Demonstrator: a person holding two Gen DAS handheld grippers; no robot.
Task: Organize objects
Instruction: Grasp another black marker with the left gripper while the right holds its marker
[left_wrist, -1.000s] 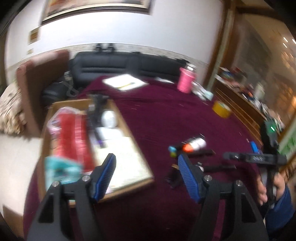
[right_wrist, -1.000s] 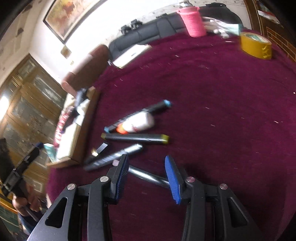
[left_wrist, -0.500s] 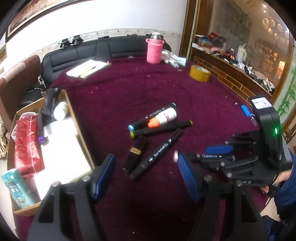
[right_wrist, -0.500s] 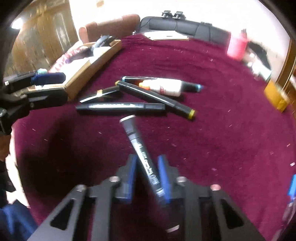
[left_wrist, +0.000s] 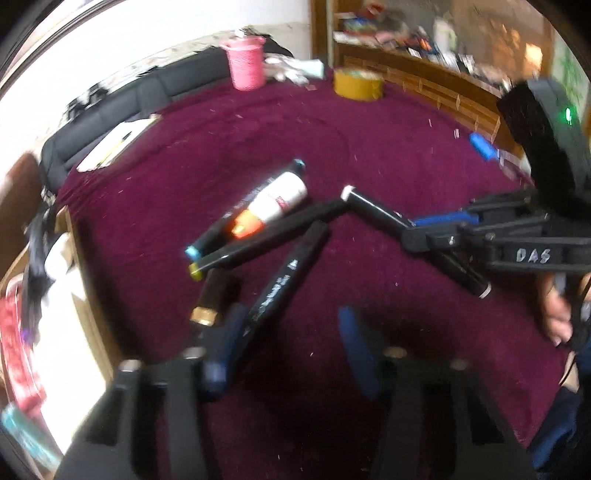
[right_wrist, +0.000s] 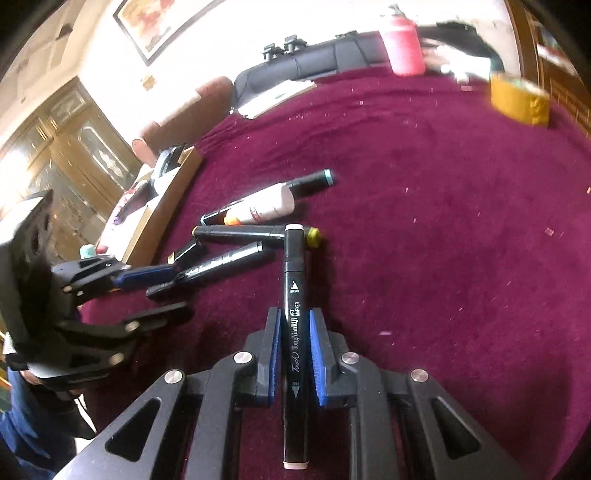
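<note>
Several black markers lie in a loose pile on the maroon cloth beside a white glue bottle with an orange cap (left_wrist: 273, 206) (right_wrist: 262, 210). My right gripper (right_wrist: 295, 314) (left_wrist: 410, 229) is shut on one black art marker (right_wrist: 293, 332) (left_wrist: 369, 206), which points at the pile with its white-capped tip touching a yellow-ended marker (right_wrist: 255, 232). My left gripper (left_wrist: 290, 314) (right_wrist: 177, 291) sits low over the pile, its jaws closing. The near end of another black marker (left_wrist: 280, 280) lies between them, against the left pad; the right pad is clear of it. A black-and-gold tube (left_wrist: 212, 299) lies just left.
A wooden tray (left_wrist: 88, 295) with a red pouch and white items borders the cloth on the left. At the far edge stand a pink bottle (left_wrist: 245, 62), a yellow tape roll (left_wrist: 356, 85) and a notebook (left_wrist: 114, 144). A small blue object (left_wrist: 482, 146) lies far right.
My left gripper swung from the tray toward the markers, dropped low, and its jaws narrowed. My right gripper shut on a black marker and now holds it straight between its pads.
</note>
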